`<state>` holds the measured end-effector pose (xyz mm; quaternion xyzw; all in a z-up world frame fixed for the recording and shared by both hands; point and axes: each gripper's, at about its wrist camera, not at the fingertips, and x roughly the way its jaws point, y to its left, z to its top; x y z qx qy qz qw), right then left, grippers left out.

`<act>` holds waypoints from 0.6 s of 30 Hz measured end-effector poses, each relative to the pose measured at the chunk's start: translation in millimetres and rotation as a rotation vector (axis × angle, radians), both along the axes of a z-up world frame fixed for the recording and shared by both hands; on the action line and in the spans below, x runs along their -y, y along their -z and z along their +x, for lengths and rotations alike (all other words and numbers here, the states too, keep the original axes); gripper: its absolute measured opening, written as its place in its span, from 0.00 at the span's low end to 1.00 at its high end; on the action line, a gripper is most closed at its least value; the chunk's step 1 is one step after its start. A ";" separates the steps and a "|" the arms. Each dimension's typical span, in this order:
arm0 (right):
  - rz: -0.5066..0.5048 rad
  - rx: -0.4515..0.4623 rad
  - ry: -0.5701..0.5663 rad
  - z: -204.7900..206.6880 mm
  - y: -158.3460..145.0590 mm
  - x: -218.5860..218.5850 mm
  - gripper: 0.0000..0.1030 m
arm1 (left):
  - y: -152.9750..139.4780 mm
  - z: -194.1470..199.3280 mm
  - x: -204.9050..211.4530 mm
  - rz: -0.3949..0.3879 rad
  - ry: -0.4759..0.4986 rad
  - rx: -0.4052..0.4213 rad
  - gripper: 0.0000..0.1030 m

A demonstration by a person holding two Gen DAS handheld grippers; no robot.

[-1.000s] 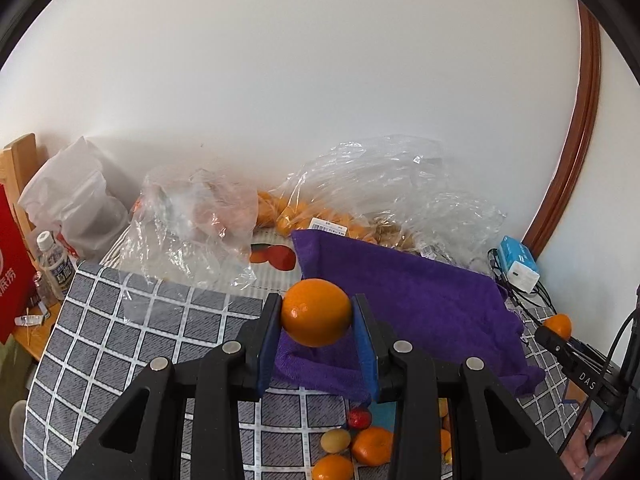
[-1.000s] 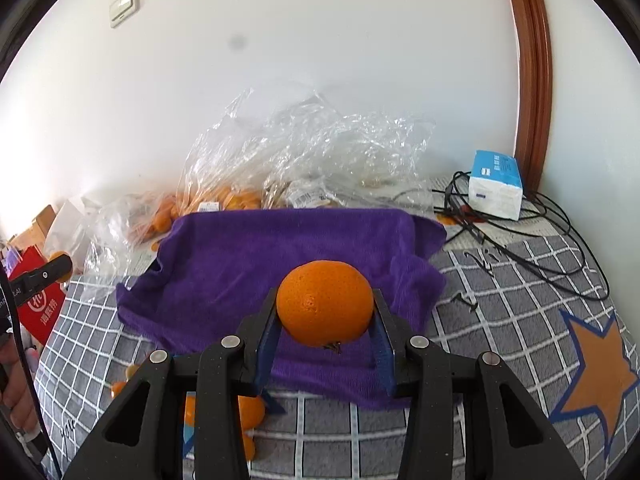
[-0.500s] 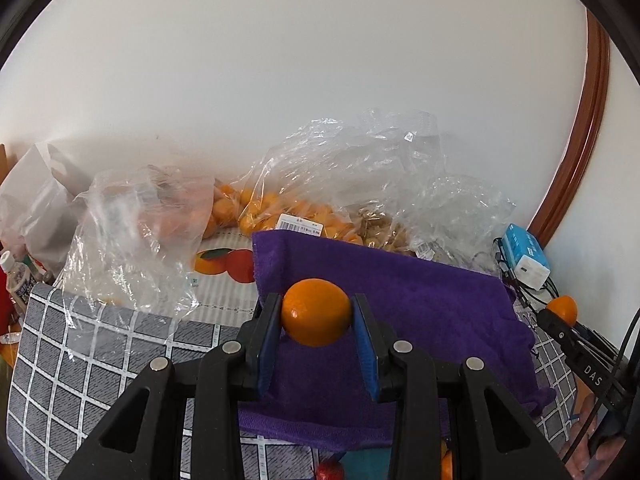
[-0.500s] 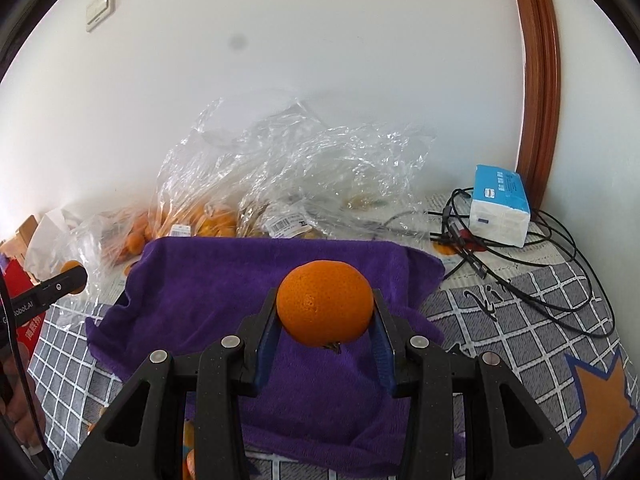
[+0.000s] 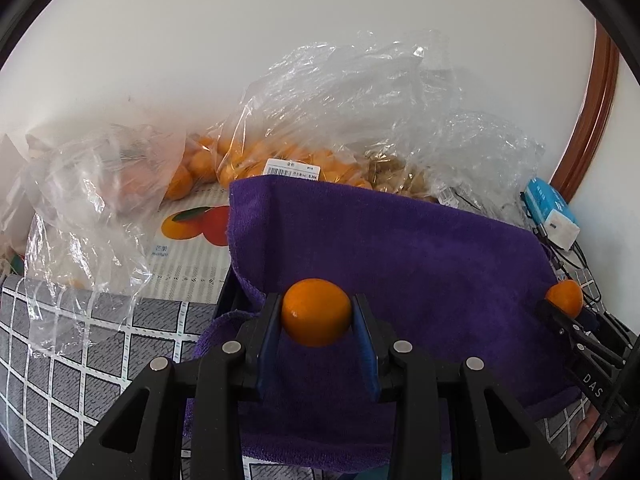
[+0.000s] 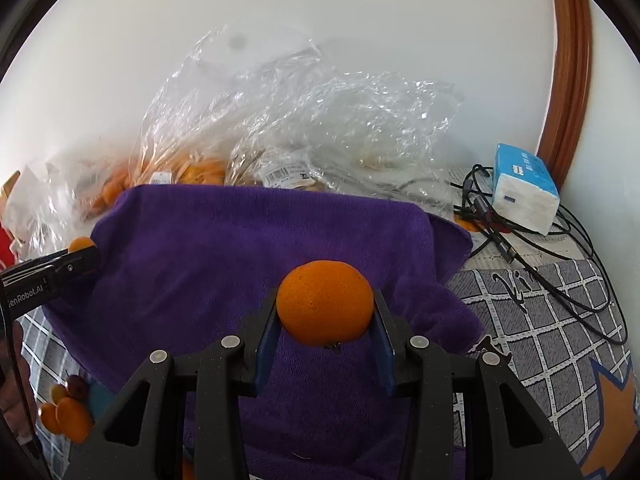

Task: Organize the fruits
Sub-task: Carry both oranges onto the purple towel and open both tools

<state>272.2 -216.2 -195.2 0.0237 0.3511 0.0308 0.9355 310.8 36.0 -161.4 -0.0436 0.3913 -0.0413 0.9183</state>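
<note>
Gripping a smooth round orange [image 5: 316, 312] between its blue pads, the left gripper [image 5: 317, 326] hangs over the purple terry towel [image 5: 400, 248]; alongside, the right gripper [image 6: 325, 322] clamps a larger dimpled orange [image 6: 325, 309] above the same cloth, clear plastic fruit bags [image 6: 304, 120] behind.

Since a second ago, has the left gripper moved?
Yes. The left gripper, shut on its orange, has gone forward toward the wall: the purple towel and clear bags now loom closer.
</note>
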 end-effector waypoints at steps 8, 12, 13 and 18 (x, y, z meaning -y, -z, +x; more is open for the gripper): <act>-0.020 -0.046 -0.004 6.5 12.9 -2.6 0.41 | 12.8 5.8 1.3 0.016 0.005 -0.056 0.32; -0.028 -0.061 -0.004 7.3 17.4 -5.2 0.41 | 14.2 7.5 0.6 0.028 0.017 -0.077 0.32; -0.027 -0.067 -0.003 8.0 18.1 -5.3 0.41 | 14.6 7.9 0.7 0.032 0.021 -0.083 0.32; -0.037 -0.082 -0.012 7.8 17.1 -8.7 0.46 | 10.5 6.8 2.5 0.041 0.037 -0.102 0.32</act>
